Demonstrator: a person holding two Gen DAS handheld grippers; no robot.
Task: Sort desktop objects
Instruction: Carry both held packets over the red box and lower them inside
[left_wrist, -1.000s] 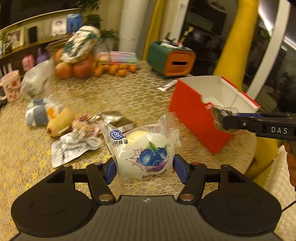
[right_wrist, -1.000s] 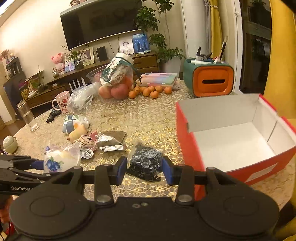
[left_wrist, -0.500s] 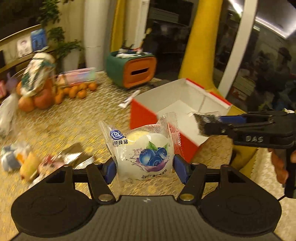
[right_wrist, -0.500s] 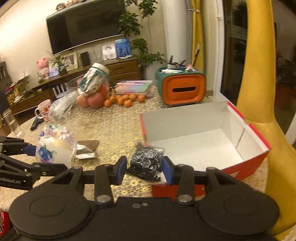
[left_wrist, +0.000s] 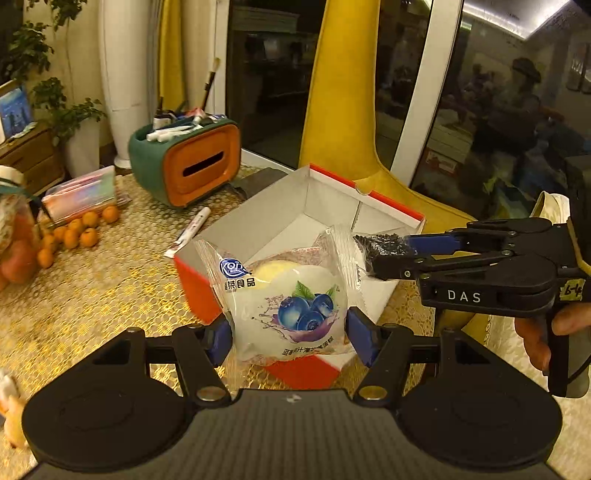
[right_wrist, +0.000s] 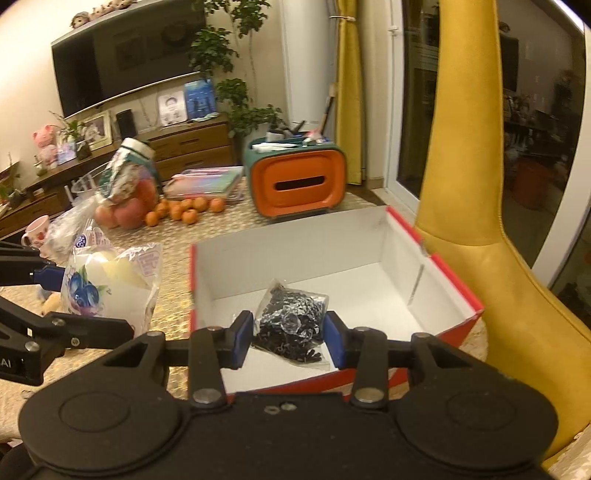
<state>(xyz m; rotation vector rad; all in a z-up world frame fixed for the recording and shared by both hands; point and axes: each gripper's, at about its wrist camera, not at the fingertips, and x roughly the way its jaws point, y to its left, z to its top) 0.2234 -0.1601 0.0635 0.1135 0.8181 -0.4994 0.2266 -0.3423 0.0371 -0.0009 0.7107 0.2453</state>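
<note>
My left gripper (left_wrist: 288, 334) is shut on a white blueberry cake packet (left_wrist: 284, 295), held in the air at the near left corner of the red box (left_wrist: 332, 199). The packet (right_wrist: 107, 284) also shows at the left of the right wrist view. My right gripper (right_wrist: 290, 338) is shut on a small clear bag of black bits (right_wrist: 291, 325), held over the box's white inside (right_wrist: 332, 258). That bag (left_wrist: 384, 245) and the right gripper (left_wrist: 388, 254) hang above the box's right side in the left wrist view. The box holds nothing.
An orange and teal tissue holder (left_wrist: 192, 162) with pens stands behind the box. A white marker (left_wrist: 188, 232) lies by the box's left wall. Small oranges (right_wrist: 184, 210), apples and a pastel case (right_wrist: 207, 182) sit further left. A yellow chair (right_wrist: 480, 221) rises right of the box.
Both grippers have swung right from the cluttered middle of the table to the red box, each still holding its item. The right gripper's bag now hangs over the box's inside.
</note>
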